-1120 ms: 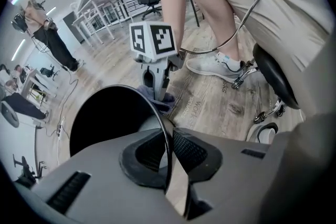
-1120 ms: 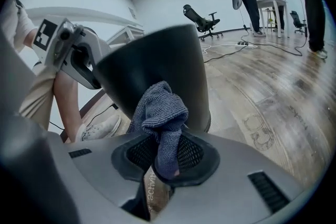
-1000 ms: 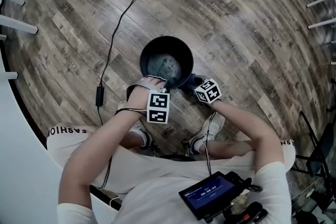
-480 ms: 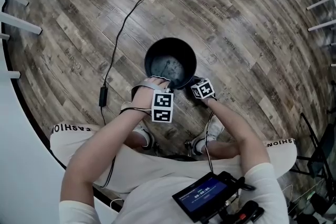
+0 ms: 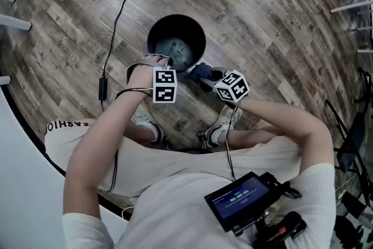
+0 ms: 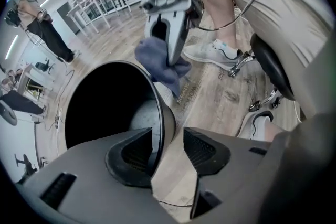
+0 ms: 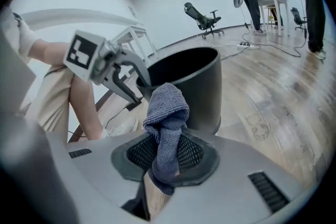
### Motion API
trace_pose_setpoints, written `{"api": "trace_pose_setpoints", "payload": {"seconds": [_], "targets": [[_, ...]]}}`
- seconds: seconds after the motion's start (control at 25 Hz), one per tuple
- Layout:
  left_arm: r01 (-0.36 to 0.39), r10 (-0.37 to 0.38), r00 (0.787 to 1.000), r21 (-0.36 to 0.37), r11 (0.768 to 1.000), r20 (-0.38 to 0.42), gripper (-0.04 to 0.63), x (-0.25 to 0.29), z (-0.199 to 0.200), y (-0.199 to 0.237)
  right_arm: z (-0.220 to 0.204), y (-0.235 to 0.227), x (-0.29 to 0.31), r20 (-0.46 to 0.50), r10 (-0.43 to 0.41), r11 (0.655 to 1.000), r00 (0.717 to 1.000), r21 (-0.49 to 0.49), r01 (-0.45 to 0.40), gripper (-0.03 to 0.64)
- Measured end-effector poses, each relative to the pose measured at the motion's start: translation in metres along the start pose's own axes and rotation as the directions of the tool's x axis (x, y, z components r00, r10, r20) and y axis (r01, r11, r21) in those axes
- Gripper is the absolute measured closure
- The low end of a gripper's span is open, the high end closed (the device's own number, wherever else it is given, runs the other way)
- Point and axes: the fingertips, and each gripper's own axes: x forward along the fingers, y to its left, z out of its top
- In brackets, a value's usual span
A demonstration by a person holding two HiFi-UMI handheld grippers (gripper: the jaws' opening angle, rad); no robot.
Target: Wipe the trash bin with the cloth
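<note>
The black trash bin stands upright on the wood floor. My left gripper is at its near rim. In the left gripper view the rim runs between the jaws of the left gripper; they have just been opening, and the outer pad stands clear of the wall. My right gripper is shut on the blue-grey cloth, just right of the bin's rim. The cloth bunches up out of the right gripper, with the bin close behind it. The right gripper and the cloth also show beyond the rim.
A black cable runs across the floor left of the bin. The person's shoes and a stool base sit just behind the grippers. White frame legs stand at the left; people and an office chair are far off.
The right gripper has lifted from low against the bin's side, and the cloth now shows beside the rim. The left gripper stays at the near rim.
</note>
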Motion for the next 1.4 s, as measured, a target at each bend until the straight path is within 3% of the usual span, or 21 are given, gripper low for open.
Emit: {"api": "trace_pose_setpoints", "payload": {"seconds": [0.12,0.24,0.56,1.4], "targets": [[-0.033,0.034,0.999,0.037,0.999,-0.029,0.413,0.003,-0.003,0.002,0.030,0.014,-0.017,0.062,0.009,1.000,0.998,-0.006,-0.008,0.532],[-0.070,0.073,0.996,0.070,0.995,-0.043,0.507,0.003,-0.002,0.007,0.045,0.018,-0.017,0.085,0.011,1.000,0.996,-0.012,-0.010,0.532],[-0.083,0.094,0.994,0.176,0.981,-0.051,0.540,0.005,0.003,0.003,0.034,0.004,0.004,0.081,-0.003,1.000,0.997,0.028,0.000,0.532],[-0.093,0.098,0.995,0.149,0.985,-0.031,0.543,0.007,0.017,0.011,-0.077,-0.050,0.133,-0.061,-0.057,0.996,0.996,0.070,0.061,0.532]]}}
